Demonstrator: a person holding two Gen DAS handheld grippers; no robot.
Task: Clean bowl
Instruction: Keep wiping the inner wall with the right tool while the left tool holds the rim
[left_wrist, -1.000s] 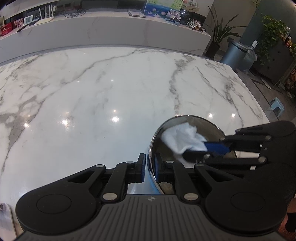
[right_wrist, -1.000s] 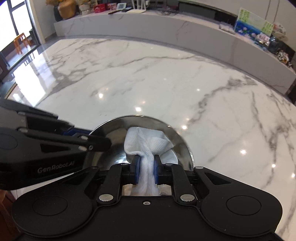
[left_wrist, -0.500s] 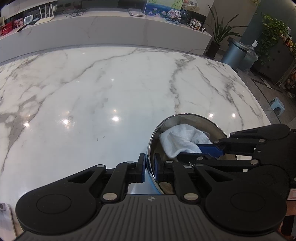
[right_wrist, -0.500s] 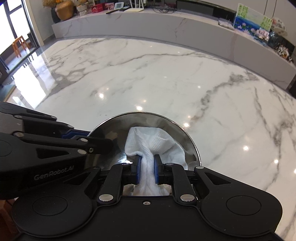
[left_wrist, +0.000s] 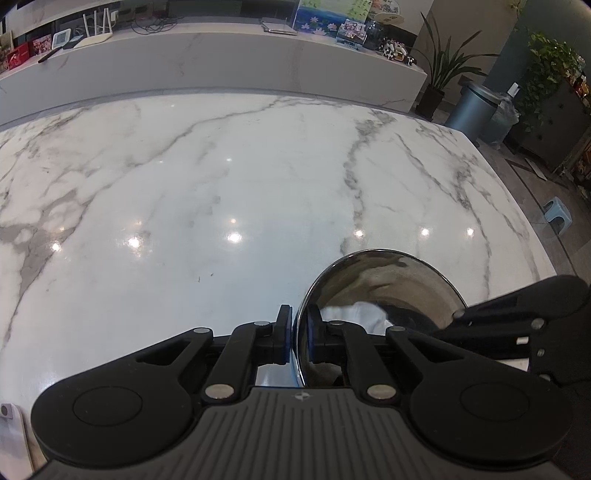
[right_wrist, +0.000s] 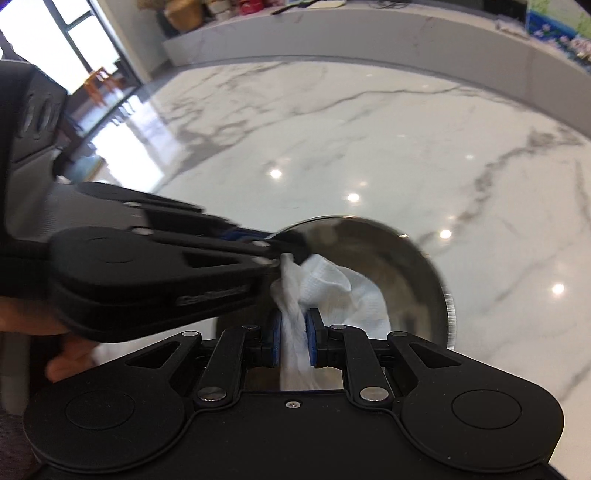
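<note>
Bowl steel, tilted up on edge over white marble desk, near its front-right edge. Left gripper at bowl's near-left rim, jaws narrow, clamped on rim w/ one pad inside, one outside. Right gripper reaching into bowl from right, jaws narrow, pinching white cloth; cloth bunched against bowl's inner wall, close to left gripper's tip.
</note>
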